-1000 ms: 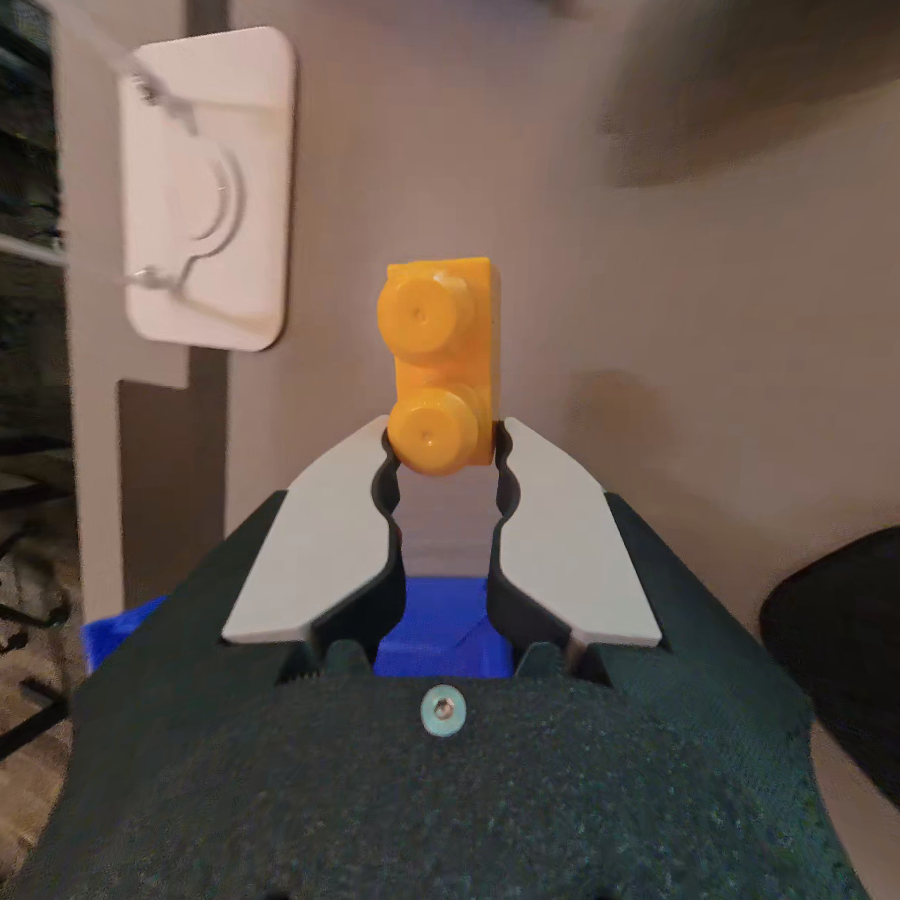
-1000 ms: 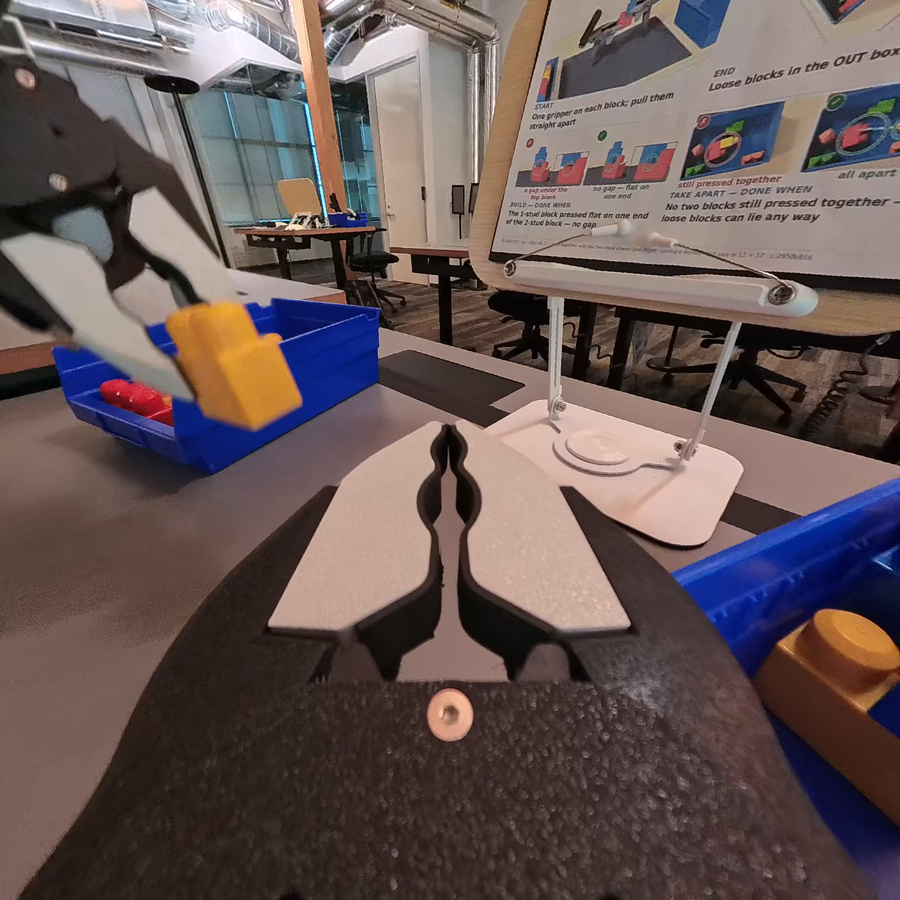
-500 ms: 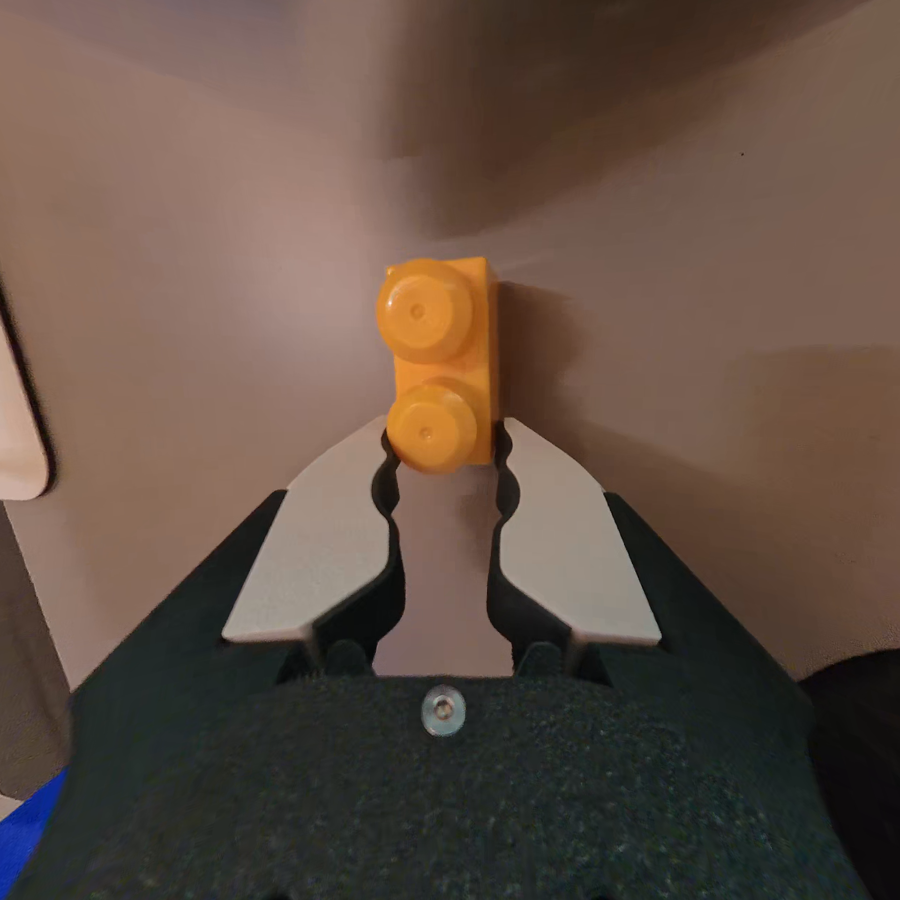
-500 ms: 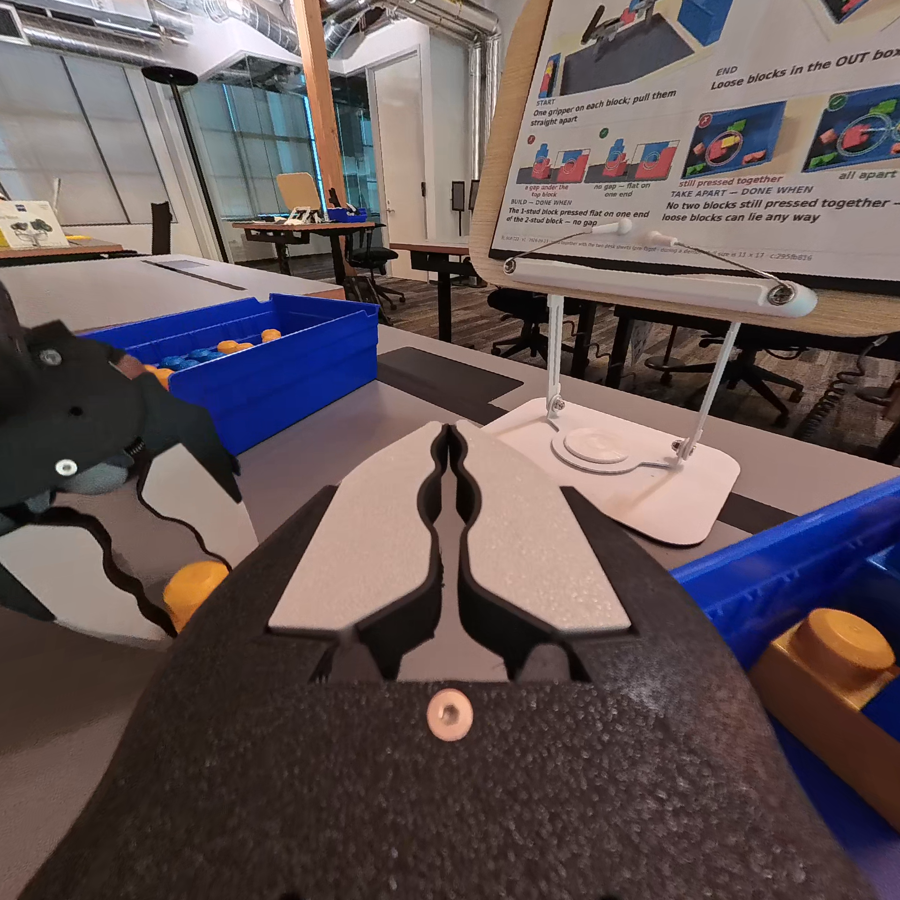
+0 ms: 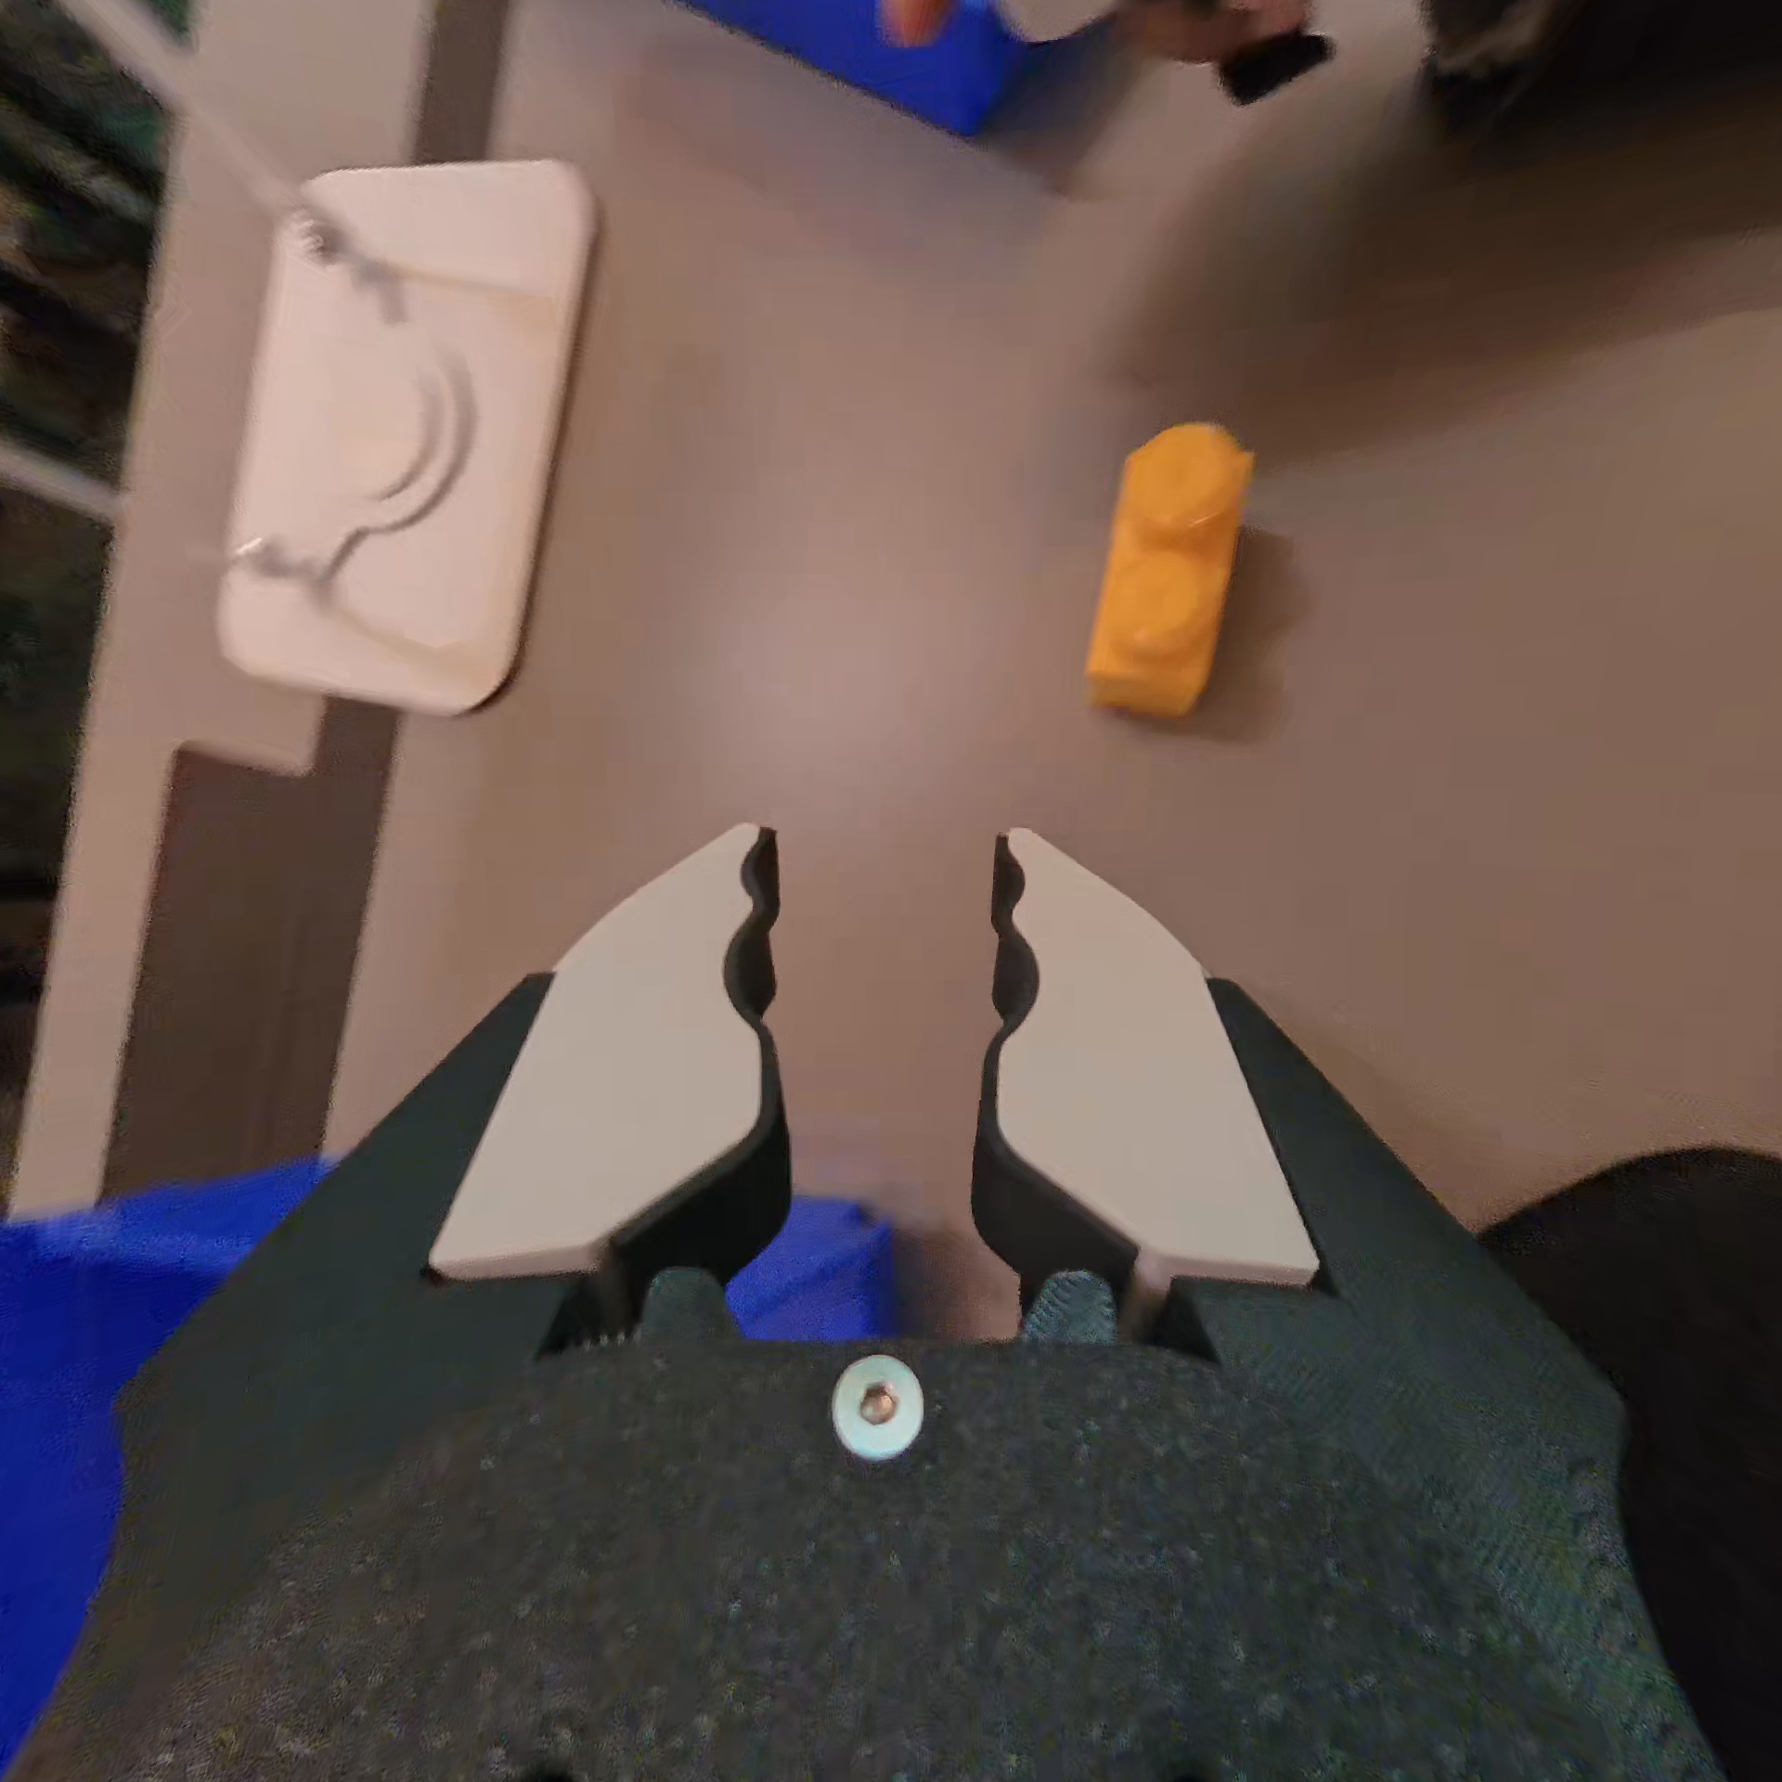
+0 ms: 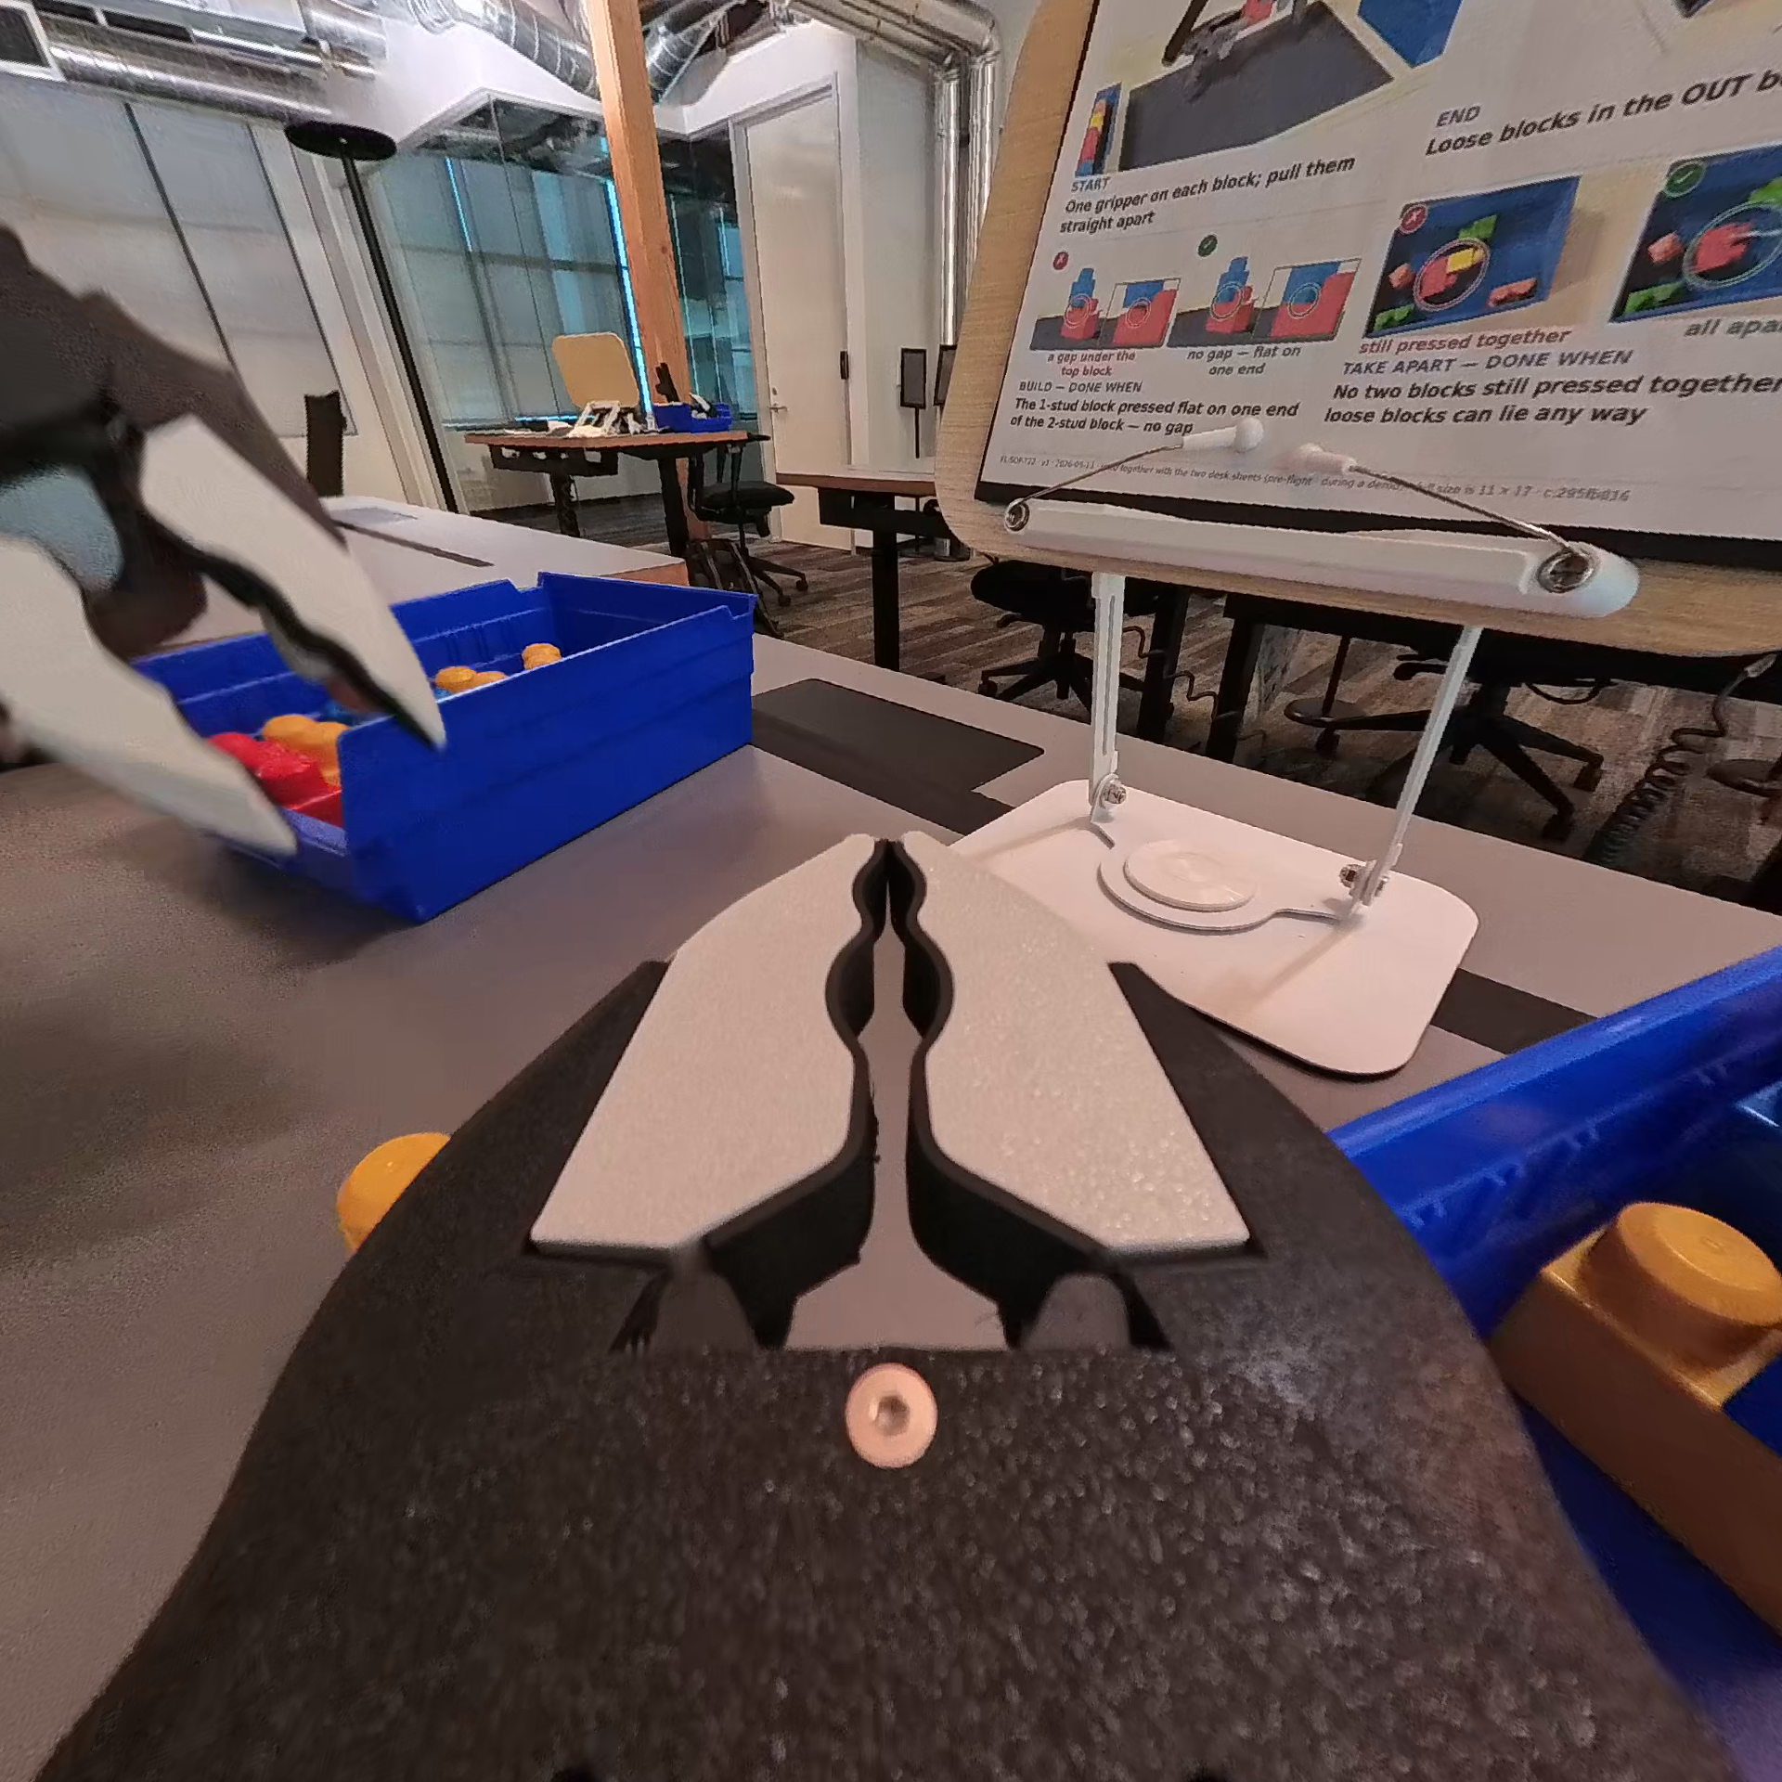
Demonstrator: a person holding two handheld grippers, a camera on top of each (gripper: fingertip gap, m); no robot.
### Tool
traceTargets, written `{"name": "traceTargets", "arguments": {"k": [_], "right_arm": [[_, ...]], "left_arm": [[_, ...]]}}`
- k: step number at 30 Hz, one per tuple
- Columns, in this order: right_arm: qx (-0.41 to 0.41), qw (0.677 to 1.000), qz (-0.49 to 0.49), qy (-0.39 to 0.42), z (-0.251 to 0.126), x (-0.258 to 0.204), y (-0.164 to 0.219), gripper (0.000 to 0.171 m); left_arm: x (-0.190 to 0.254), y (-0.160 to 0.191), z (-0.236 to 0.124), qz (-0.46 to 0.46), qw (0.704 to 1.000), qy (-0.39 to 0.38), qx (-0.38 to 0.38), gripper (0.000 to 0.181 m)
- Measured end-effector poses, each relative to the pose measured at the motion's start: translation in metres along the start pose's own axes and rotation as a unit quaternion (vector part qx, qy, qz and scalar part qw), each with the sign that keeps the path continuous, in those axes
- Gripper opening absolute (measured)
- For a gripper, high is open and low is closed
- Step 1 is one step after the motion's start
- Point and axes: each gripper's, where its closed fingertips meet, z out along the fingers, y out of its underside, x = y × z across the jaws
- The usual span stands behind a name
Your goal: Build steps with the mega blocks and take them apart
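Observation:
A yellow two-stud block (image 5: pixel 1167 574) lies alone on the grey table, studs up, ahead and to the right of my left gripper (image 5: pixel 882 849). The left gripper is open and empty, raised above the table. In the right wrist view only one stud of this block (image 6: pixel 386 1181) shows past my right gripper's body. My right gripper (image 6: pixel 887 853) is shut and empty, low over the table. The left gripper also shows in the right wrist view (image 6: pixel 318 762), open, in front of a blue bin (image 6: pixel 540 762) with several red, yellow and blue blocks.
A white stand base (image 6: pixel 1244 955) holds an instruction board (image 6: pixel 1398 270) behind the table centre; the base also shows in the left wrist view (image 5: pixel 405 434). A second blue bin (image 6: pixel 1562 1128) at the right holds a yellow block (image 6: pixel 1678 1350). A dark chair (image 5: pixel 1659 1398) sits lower right. The tips of one gripper are about 15 cm away from the tips of the other.
My left gripper set the yellow block on the table, opened, and rose away to the left. The right gripper has stayed still and shut.

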Motion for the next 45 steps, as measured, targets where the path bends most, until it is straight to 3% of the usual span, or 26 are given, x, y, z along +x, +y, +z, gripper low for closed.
{"name": "traceTargets", "arguments": {"k": [1, 7, 14, 18, 24, 31, 37, 41, 45], "right_arm": [[-0.001, 1.000, -0.001, 0.000, 0.000, 0.000, 0.001, 0.000], [-0.011, 1.000, -0.004, -0.003, 0.002, -0.003, 0.006, 0.000], [-0.017, 1.000, -0.010, -0.002, 0.003, -0.003, 0.011, 0.000], [-0.019, 1.000, -0.010, -0.001, 0.003, -0.003, 0.012, 0.000], [-0.020, 1.000, -0.011, -0.003, 0.003, -0.003, 0.013, 0.000], [-0.019, 1.000, -0.011, -0.003, 0.003, -0.003, 0.013, 0.000], [-0.020, 1.000, -0.012, -0.002, 0.004, -0.003, 0.014, 0.000], [-0.021, 1.000, -0.014, -0.001, 0.004, -0.003, 0.014, 0.000], [-0.018, 1.000, -0.018, -0.003, 0.003, -0.004, 0.012, 0.000]], "left_arm": [[-0.014, 0.009, -0.016, -0.012, 1.000, -0.017, -0.001, 0.041], [-0.059, 0.097, -0.080, -0.061, 0.993, -0.045, -0.085, 0.041], [-0.046, 0.203, -0.079, -0.111, 0.968, 0.041, -0.220, 0.042], [-0.041, 0.233, -0.071, -0.117, 0.955, 0.062, -0.266, 0.044], [-0.038, 0.245, -0.055, -0.115, 0.950, 0.079, -0.279, 0.032], [-0.059, 0.213, -0.066, -0.103, 0.967, 0.027, -0.231, 0.029], [-0.082, 0.138, -0.107, -0.083, 0.984, -0.057, -0.145, 0.030], [-0.057, 0.074, -0.111, -0.044, 0.993, -0.038, -0.101, 0.029], [-0.015, 0.037, -0.074, 0.012, 0.993, 0.005, -0.121, 0.029]]}}
